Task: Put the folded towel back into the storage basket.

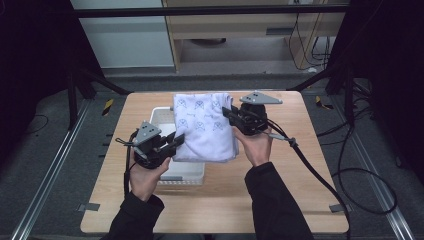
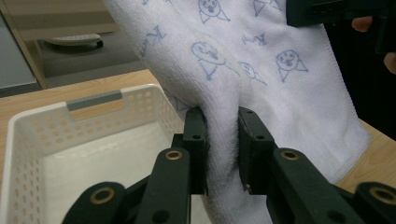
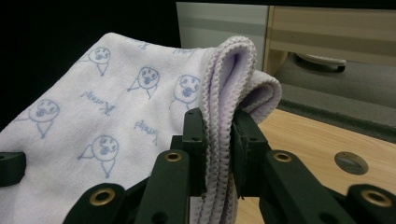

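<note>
Both tongs pinch the folded towel [image 1: 205, 127] above the basket [image 1: 162, 116].
Your left tongs [image 1: 176, 140] and right tongs [image 1: 228, 114] clamp opposite edges, so the fold hangs level for lowering in.

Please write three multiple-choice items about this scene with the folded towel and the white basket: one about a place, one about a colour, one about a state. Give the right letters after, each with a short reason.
1. Where is the folded towel?
A. Held up over the white basket
B. Lying on the floor
C. Lying flat inside the basket

2. What colour are the small faces printed on the towel?
A. Red
B. Blue
C. Green

3. How are the left tongs?
A. Wide open beside the towel
C. Shut on the basket's rim
B. Shut on the towel

Right letters: 1 A, the high view shows the towel held between the left tongs and the right tongs above the basket; 2 B, both gripper views show blue line drawings; 3 B, the left gripper view shows cloth pinched between both jaws.
</note>
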A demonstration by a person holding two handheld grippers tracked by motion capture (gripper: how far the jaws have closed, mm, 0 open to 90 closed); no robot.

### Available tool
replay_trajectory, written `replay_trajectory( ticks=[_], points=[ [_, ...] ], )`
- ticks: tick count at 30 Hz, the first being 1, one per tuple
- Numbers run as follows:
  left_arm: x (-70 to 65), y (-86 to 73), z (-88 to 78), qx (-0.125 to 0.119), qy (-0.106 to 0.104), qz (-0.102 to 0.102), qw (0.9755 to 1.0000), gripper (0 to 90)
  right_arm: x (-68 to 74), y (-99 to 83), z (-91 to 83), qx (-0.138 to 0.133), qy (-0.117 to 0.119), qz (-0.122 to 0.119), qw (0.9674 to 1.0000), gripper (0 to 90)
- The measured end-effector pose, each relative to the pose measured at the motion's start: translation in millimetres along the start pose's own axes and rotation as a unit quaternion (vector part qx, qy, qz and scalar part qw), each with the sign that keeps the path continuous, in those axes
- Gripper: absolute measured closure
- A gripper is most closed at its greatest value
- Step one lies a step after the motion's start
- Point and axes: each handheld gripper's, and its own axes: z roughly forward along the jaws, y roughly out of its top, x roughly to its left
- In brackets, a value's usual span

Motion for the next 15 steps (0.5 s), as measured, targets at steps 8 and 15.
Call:
replay_trajectory(
  ticks=[8, 15],
  points=[
    [14.5, -0.2, -6.9, -0.002, 0.016, -0.004, 0.9999, 74.4, 11.1, 5.0, 17.4, 0.0, 0.005, -0.004, 1.0, 77.6],
    [29.2, 2.1, -17.9, -0.007, 0.029, -0.01, 0.9995, 74.3, 23.7, 15.4, 31.9, -0.006, 0.014, -0.008, 0.9998, 77.6]
  ],
)
